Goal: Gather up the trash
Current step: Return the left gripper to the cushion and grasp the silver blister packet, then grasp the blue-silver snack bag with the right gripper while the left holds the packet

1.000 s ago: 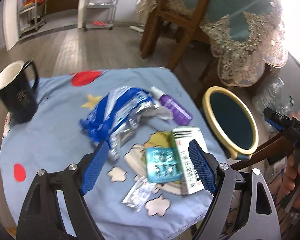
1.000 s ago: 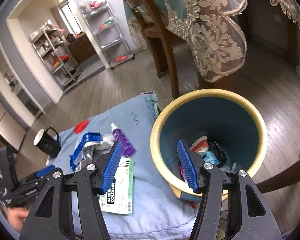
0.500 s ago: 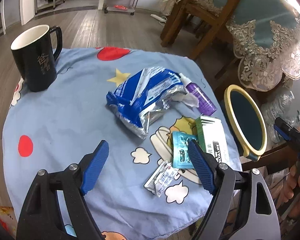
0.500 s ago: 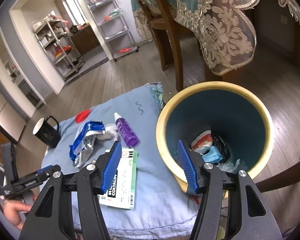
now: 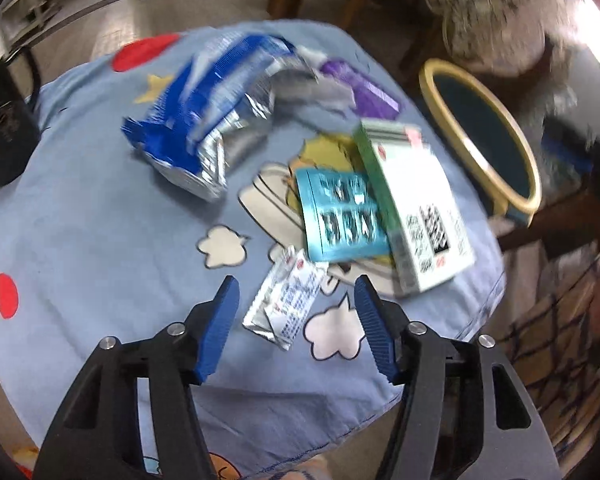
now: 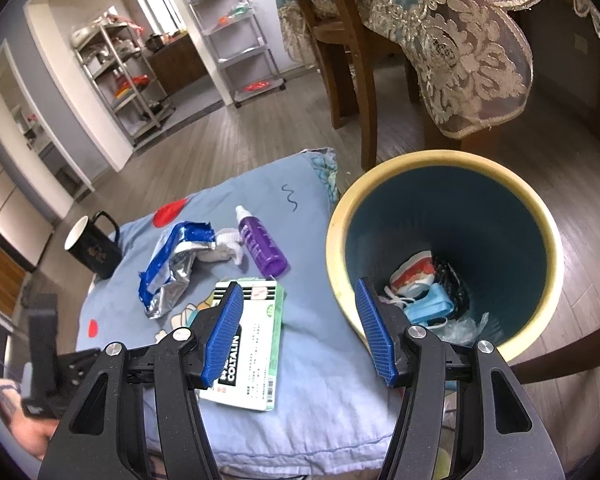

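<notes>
Blue ribbed pads of the left gripper (image 5: 296, 300) stand apart on either side of a small foil sachet (image 5: 286, 300) lying flat on the cloth-covered desk (image 5: 100, 240); the jaws have just been closing, but the pads do not yet press on it. That sachet looks very light, thin and crinkly, likely slick, so it may slide or fold rather than lift; pinching across its narrow width near a raised, creased edge seems the best hold. Just beyond it lie a teal blister card (image 5: 340, 216) touching a green and white carton (image 5: 416, 208), then a crumpled blue and silver snack bag (image 5: 212, 120) and a purple bottle (image 5: 360, 88). A black mug (image 6: 94, 248) stands near the far left edge. The right gripper (image 6: 298, 328) hangs spread and empty, above the gap between the carton and the bin (image 6: 548, 240). That bin, yellow-rimmed with masks and wrappers at its bottom, sits just off the desk's right edge with its mouth unobstructed. The sachet is near the front edge, so a careless nudge could push it off.
</notes>
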`<state>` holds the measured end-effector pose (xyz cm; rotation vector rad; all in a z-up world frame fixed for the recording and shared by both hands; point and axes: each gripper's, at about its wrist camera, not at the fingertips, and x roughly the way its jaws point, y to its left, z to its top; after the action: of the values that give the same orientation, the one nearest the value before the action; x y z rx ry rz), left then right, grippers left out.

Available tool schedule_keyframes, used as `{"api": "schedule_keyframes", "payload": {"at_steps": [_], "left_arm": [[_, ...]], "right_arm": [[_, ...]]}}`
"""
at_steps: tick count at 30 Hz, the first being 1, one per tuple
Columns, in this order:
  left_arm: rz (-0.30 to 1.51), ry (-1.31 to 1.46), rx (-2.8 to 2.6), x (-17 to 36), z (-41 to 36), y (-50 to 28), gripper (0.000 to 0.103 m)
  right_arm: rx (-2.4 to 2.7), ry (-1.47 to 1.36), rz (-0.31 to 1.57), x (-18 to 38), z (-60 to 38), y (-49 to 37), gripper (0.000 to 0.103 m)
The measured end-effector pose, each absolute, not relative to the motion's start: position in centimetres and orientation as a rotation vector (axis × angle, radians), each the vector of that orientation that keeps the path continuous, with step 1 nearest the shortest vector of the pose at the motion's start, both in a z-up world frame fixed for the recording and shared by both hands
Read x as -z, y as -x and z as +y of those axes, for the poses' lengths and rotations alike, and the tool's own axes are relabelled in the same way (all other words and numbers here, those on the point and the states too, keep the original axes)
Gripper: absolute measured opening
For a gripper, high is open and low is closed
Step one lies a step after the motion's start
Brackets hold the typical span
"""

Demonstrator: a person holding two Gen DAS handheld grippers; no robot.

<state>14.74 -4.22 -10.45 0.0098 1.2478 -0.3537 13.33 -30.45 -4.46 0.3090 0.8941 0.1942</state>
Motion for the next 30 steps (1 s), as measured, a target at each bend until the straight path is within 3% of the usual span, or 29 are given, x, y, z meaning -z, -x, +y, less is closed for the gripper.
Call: {"api": "schedule_keyframes", "payload": {"at_steps": [3, 8, 15, 30], "left_arm": [[1.282, -0.095, 0.337, 11.6, -5.1, -14.6, 0.053], [1.279, -0.176, 0.307, 11.9, -5.5, -14.5, 0.031], [1.26, -0.116, 0.31, 10.7, -4.8, -14.7, 0.03], [1.058, 0.161, 0.261, 2.1, 1.2, -16.4, 0.03]], "right_arm": [[-0.195, -0.304, 0.895, 4.5, -30.4, -13.4, 0.06], [-0.189, -0.307, 0.897, 4.5, -30.5, -13.4, 0.06], [-0.19, -0.306, 0.895, 4.5, -30.6, -13.3, 0.06], [-0.297, -0.256, 0.939, 4.6, -27.5, -14.4, 0.06]]}}
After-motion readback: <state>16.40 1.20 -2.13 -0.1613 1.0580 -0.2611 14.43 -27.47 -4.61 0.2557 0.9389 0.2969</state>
